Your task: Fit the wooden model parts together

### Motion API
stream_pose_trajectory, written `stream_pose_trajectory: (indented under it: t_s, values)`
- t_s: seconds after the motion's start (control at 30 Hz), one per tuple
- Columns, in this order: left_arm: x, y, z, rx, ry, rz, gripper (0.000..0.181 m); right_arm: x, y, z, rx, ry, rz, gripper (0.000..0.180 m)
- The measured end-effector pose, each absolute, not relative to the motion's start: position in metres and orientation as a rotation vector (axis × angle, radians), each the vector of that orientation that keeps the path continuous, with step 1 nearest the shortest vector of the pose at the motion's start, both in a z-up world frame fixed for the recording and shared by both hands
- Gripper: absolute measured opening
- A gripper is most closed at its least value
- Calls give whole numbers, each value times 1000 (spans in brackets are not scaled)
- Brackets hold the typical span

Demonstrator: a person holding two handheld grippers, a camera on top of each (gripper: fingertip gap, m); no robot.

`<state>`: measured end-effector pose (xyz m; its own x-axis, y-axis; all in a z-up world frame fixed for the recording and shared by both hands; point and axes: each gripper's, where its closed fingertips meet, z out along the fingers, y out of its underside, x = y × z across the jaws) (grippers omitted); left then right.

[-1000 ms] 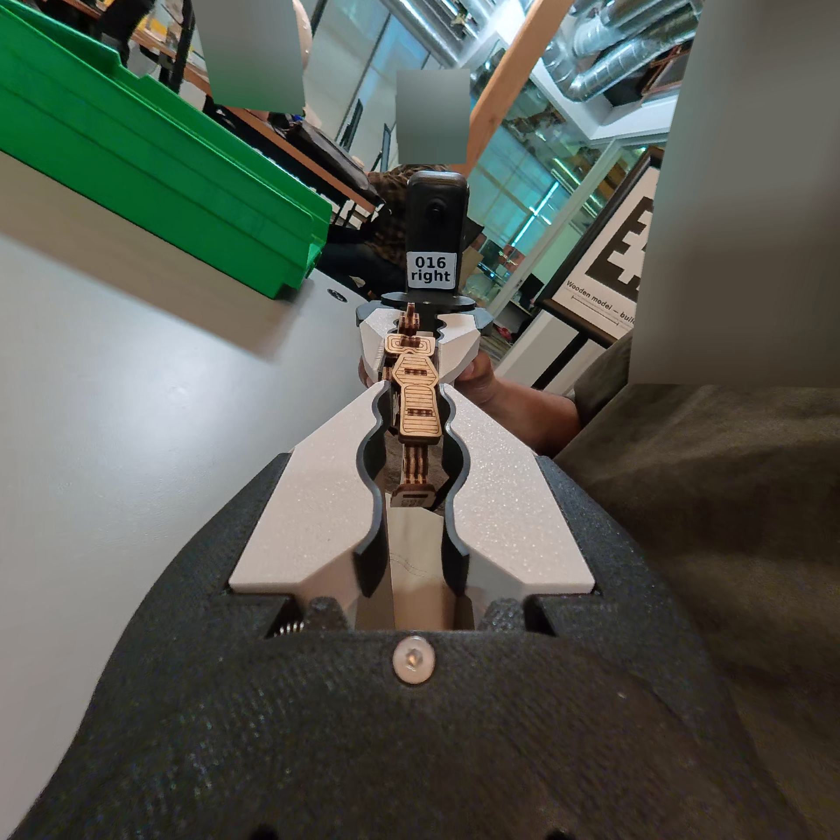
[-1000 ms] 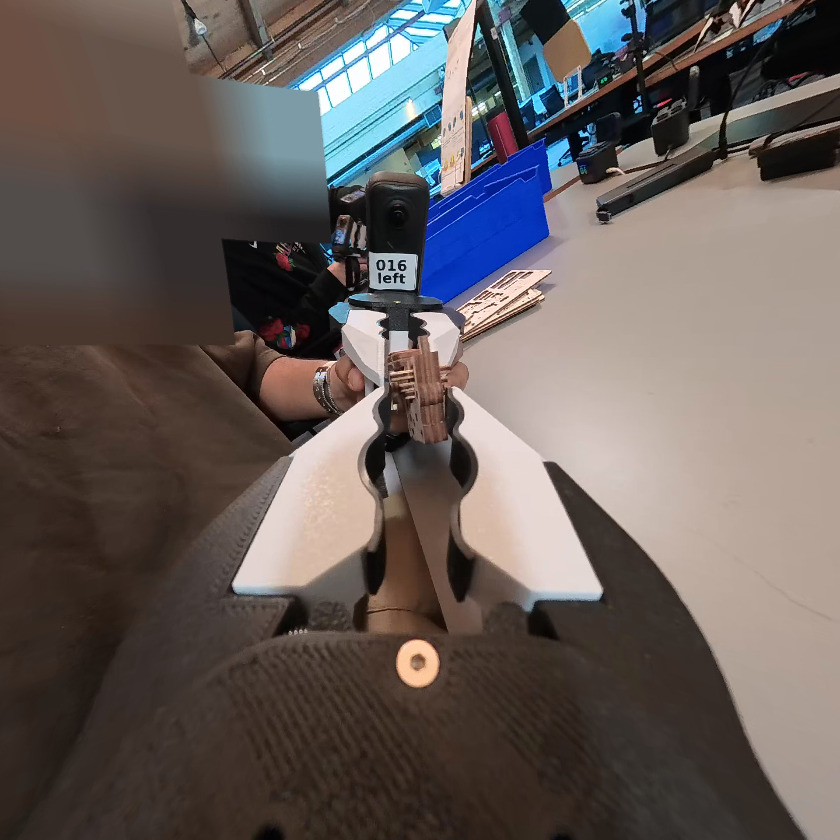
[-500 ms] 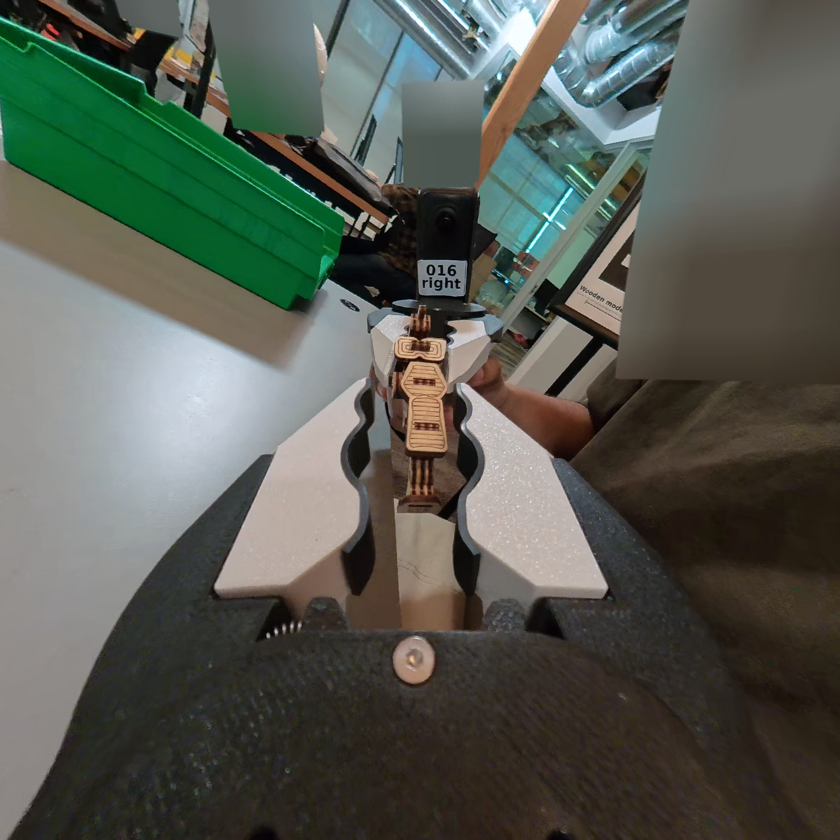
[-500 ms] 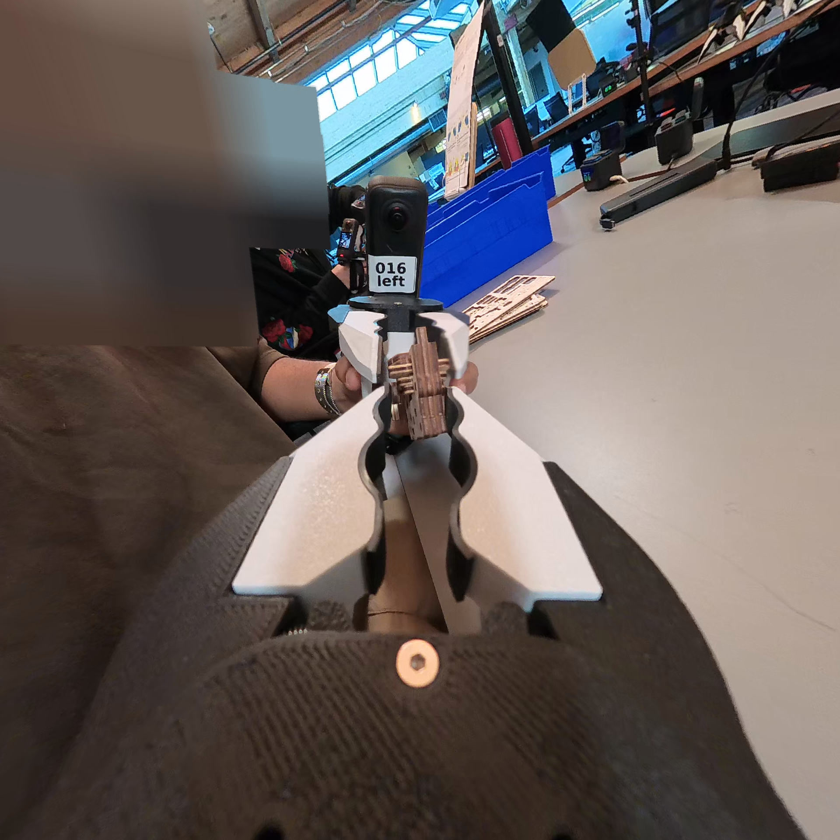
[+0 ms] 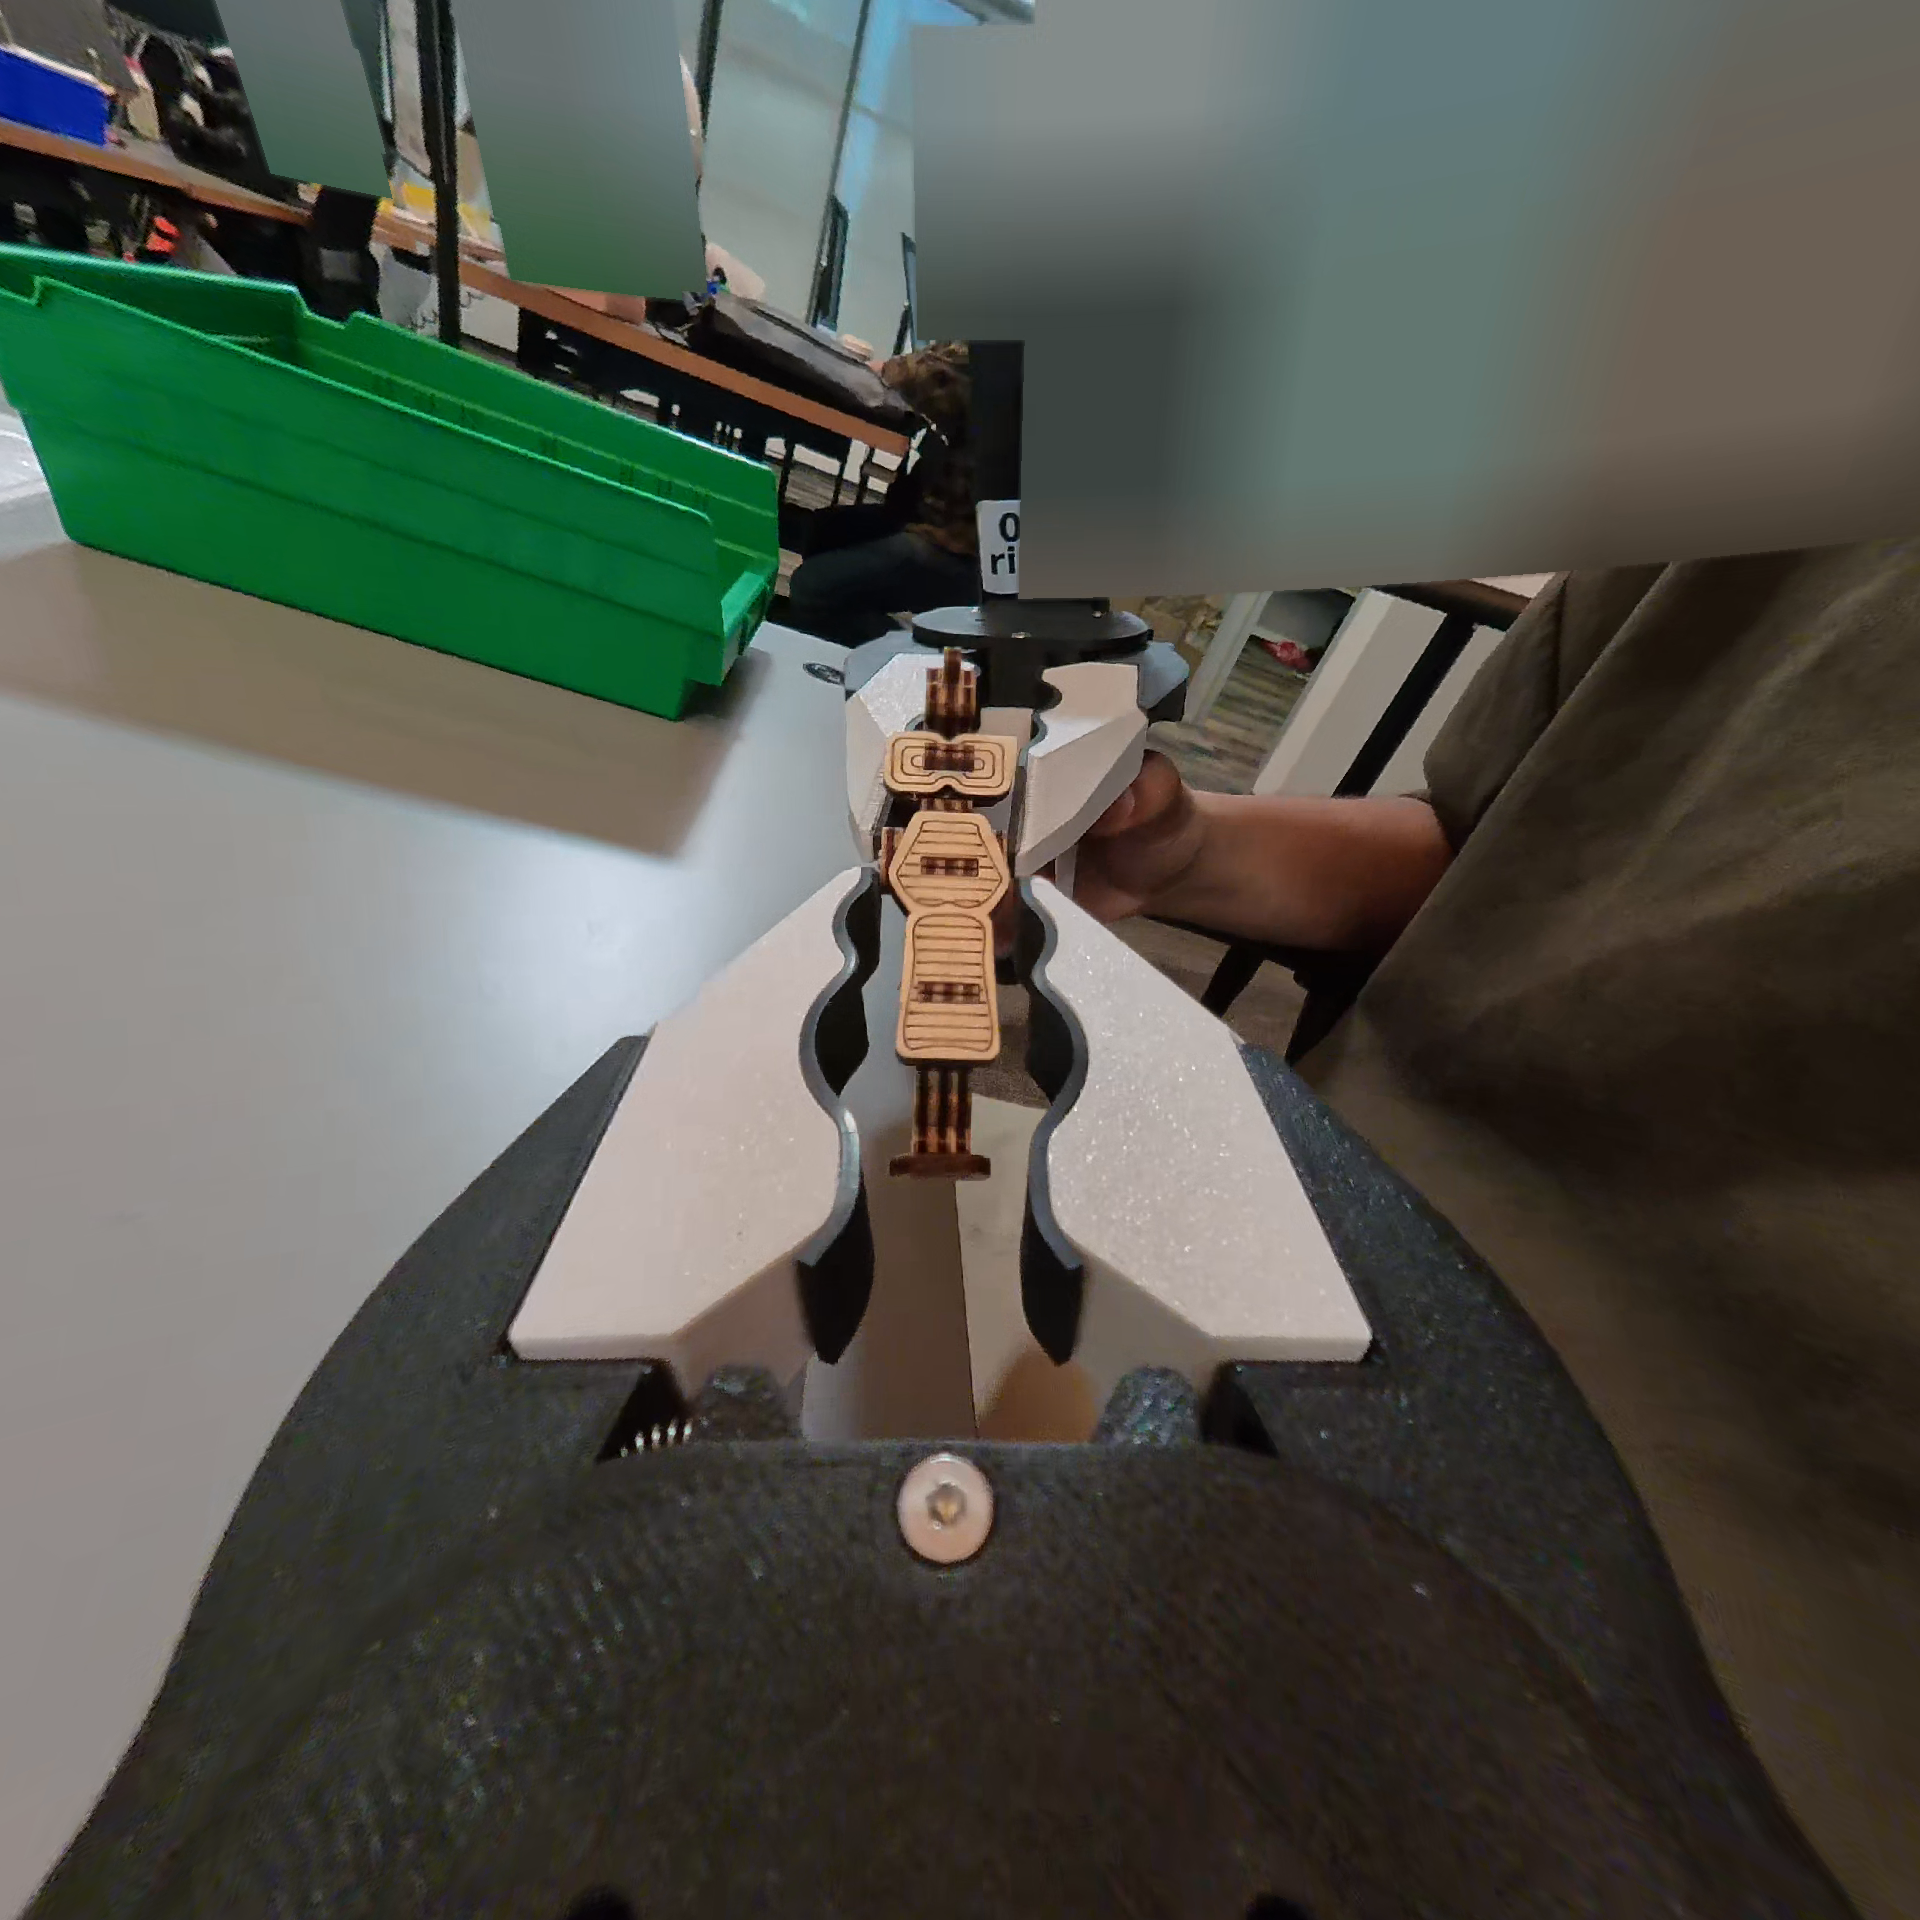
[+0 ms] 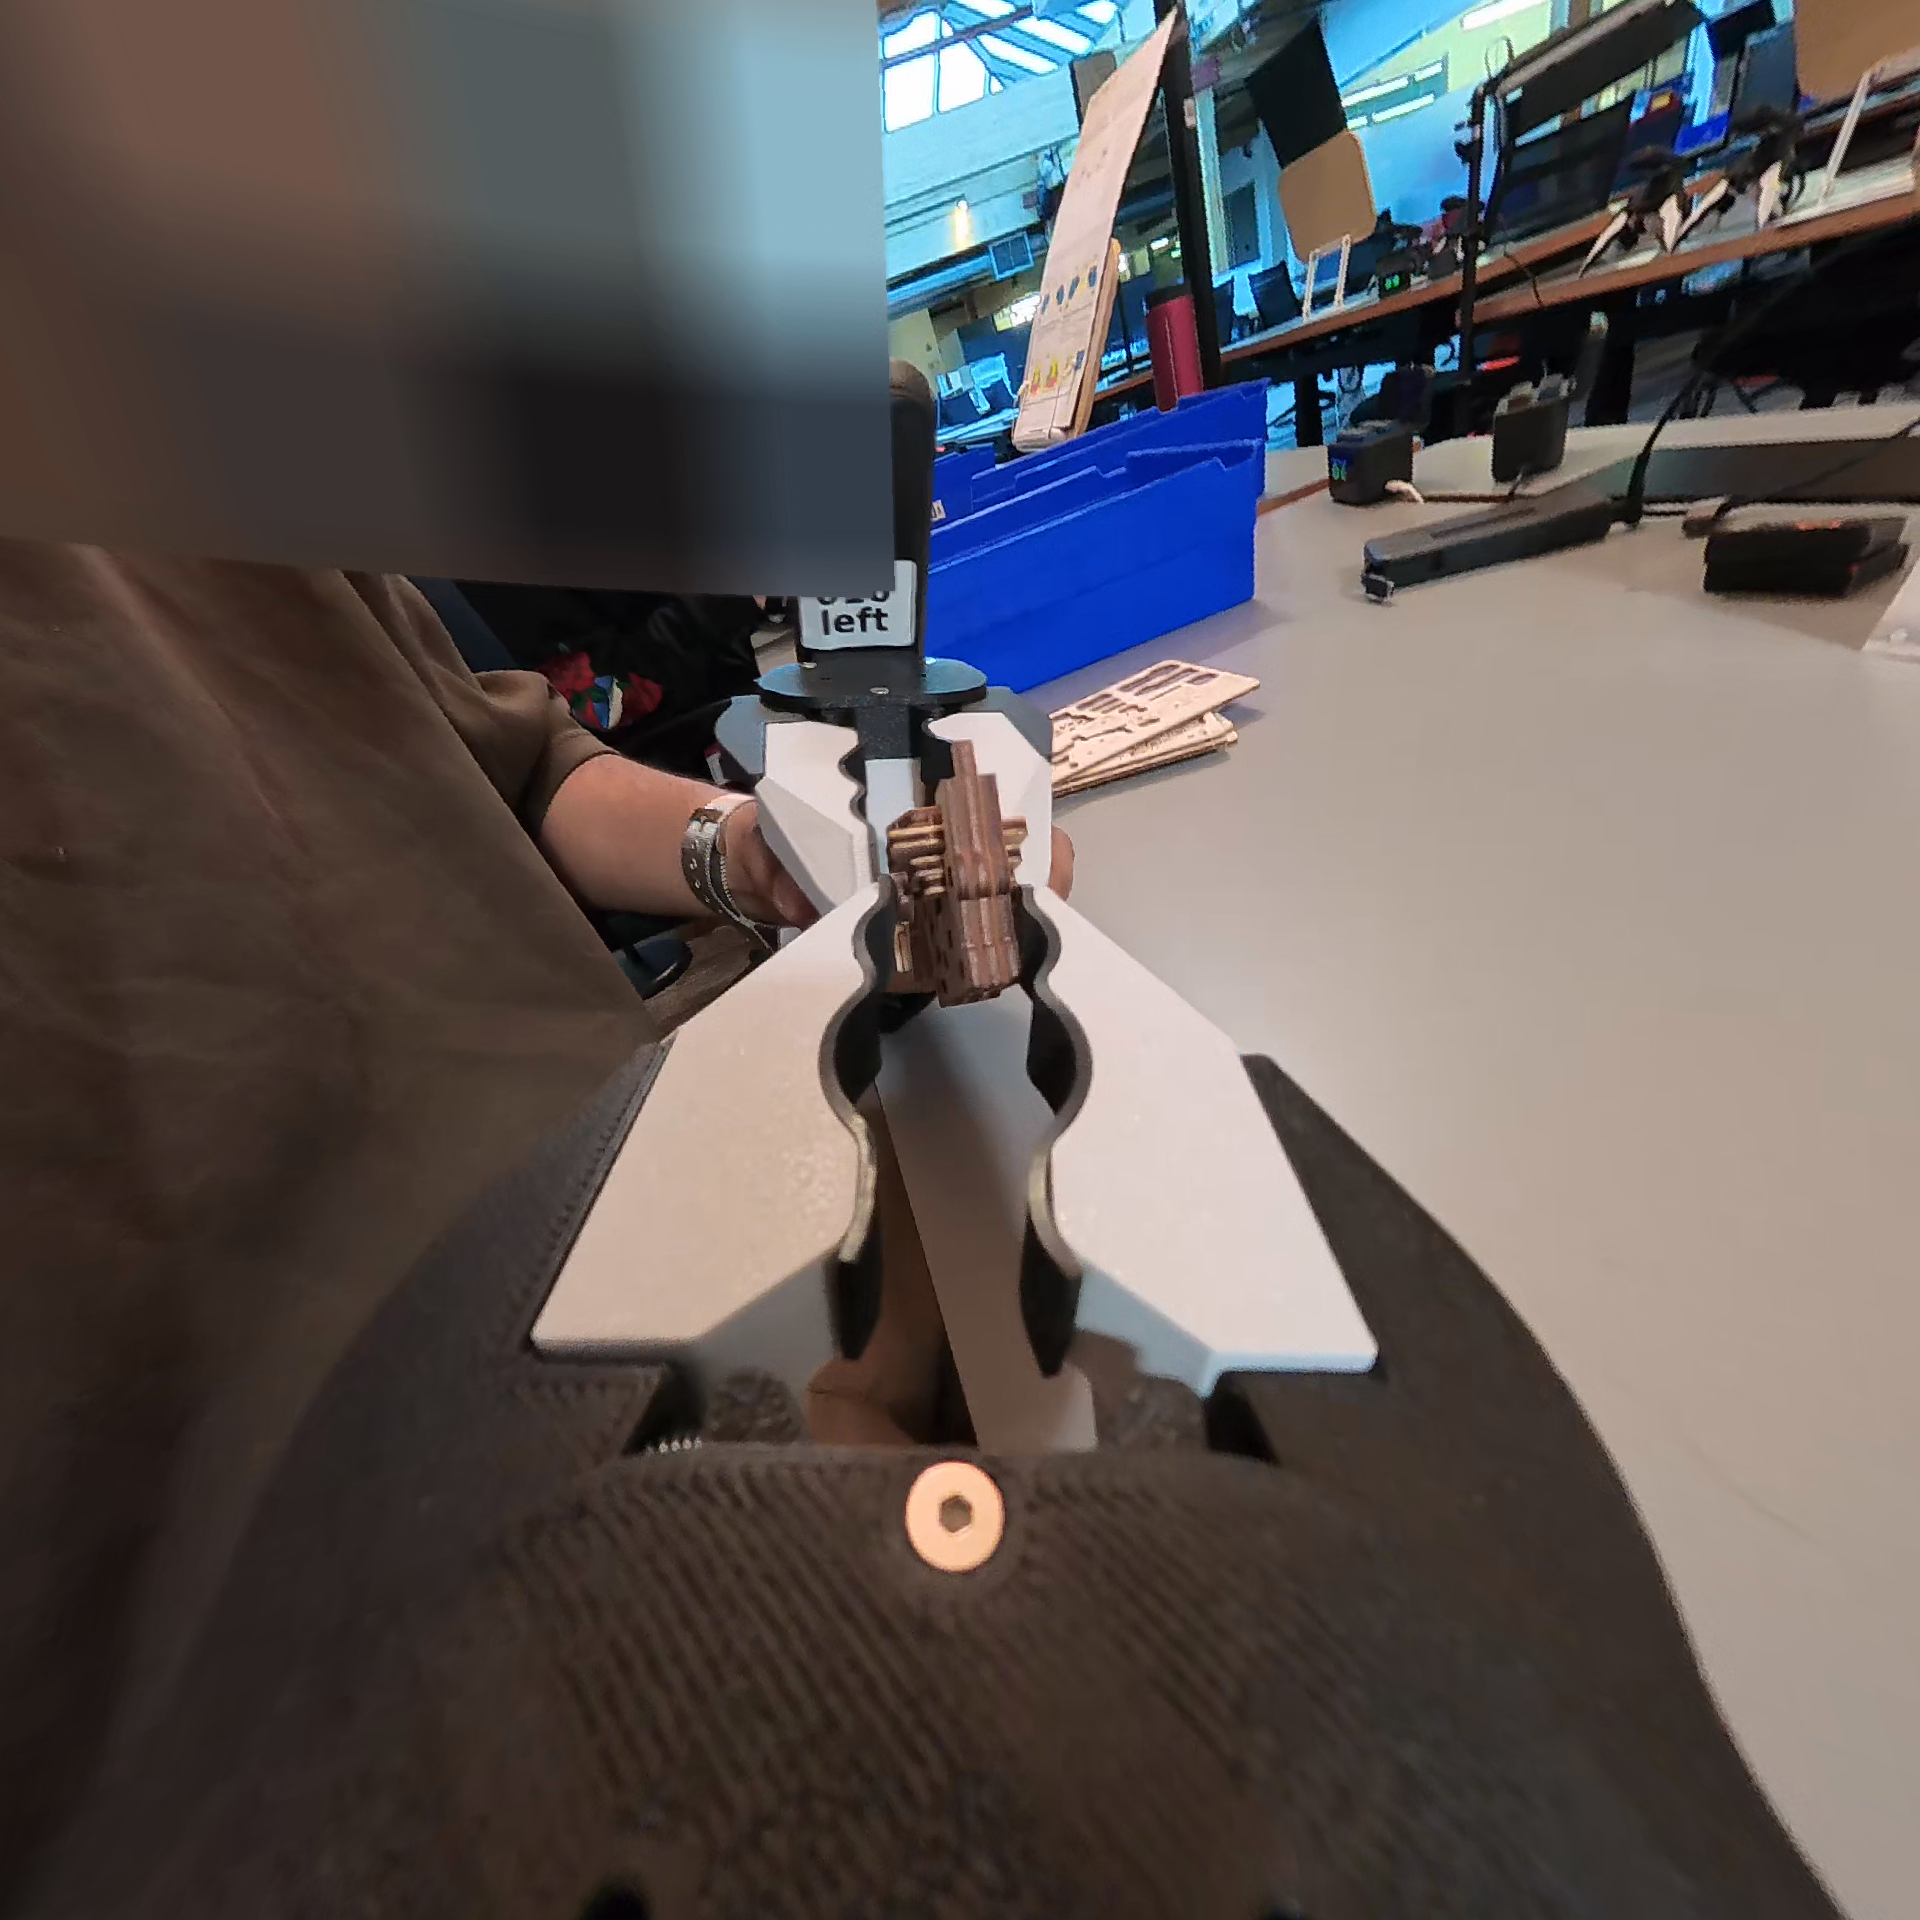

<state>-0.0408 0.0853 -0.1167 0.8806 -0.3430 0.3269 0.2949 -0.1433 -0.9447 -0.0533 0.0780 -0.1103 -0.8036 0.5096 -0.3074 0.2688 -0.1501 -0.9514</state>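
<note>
A small wooden model [image 5: 945, 987] of laser-cut parts, with a slatted top plate, is held in the air between my two grippers, which face each other tip to tip. My left gripper [image 5: 948, 883] is shut on the model's wide middle, and the model's thin tail runs back between its fingers. My right gripper [image 6: 956, 914] is shut on the other end of the model [image 6: 966, 894]. The right gripper also shows across in the left wrist view [image 5: 977, 748], and the left gripper in the right wrist view [image 6: 914, 790]. A hand holds each one.
A grey table [image 6: 1455, 935] lies beside the grippers. It carries a green bin [image 5: 395, 520], a blue bin [image 6: 1101, 540], a stack of wooden part sheets [image 6: 1143, 727] and dark devices with cables [image 6: 1496, 530]. The person's brown-shirted body [image 5: 1662, 935] is close on the other side. Both grippers' tips are close together, under 4 cm apart.
Both grippers have kept hold of the model. The pair has tilted and shifted together, so the table and bins now sit more level in both views.
</note>
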Motion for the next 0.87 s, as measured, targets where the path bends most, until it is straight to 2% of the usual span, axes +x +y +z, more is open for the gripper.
stream_pose_trajectory:
  t_s: [0.87]
  values:
    - [-49, 87, -121, -1612, -114, -745, 19, -59, 86, -109, -1044, -1850, 2224, 24]
